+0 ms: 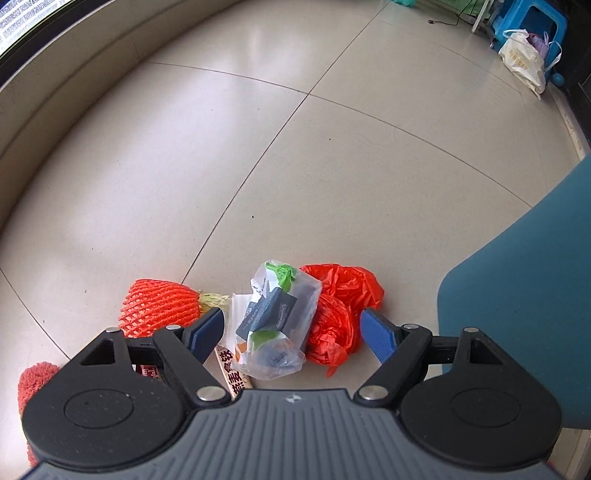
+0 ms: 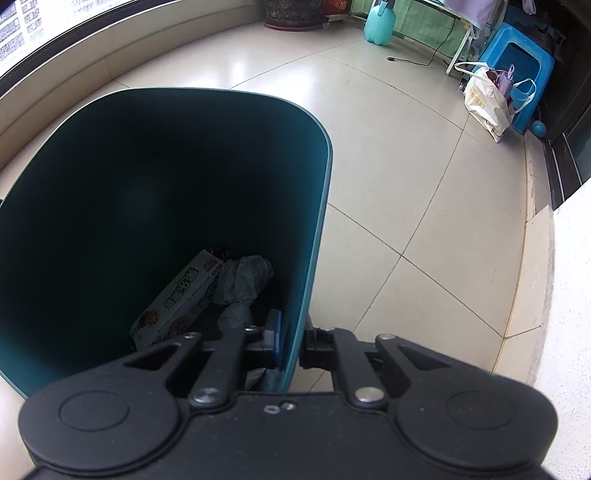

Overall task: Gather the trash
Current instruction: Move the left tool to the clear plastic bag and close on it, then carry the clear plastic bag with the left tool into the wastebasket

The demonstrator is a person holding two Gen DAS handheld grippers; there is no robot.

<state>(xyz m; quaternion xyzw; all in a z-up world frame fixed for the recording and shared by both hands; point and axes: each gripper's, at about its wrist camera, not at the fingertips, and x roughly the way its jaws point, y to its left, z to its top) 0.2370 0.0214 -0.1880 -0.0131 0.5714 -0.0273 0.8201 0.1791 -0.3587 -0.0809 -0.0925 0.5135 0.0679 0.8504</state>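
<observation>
A pile of trash lies on the tiled floor in the left wrist view: a clear plastic bag with dark cards and green scraps, a crumpled red plastic bag, an orange foam fruit net and a printed chopstick sleeve. My left gripper is open, its blue pads on either side of the clear bag, just above it. My right gripper is shut on the rim of the teal trash bin. Inside the bin lie a cookie box and crumpled white wrappers.
The bin's outer wall stands right of the pile. Another orange net lies at the lower left. A blue stool, a cream bag, a teal jug and a cable sit far right. A low wall ledge curves on the left.
</observation>
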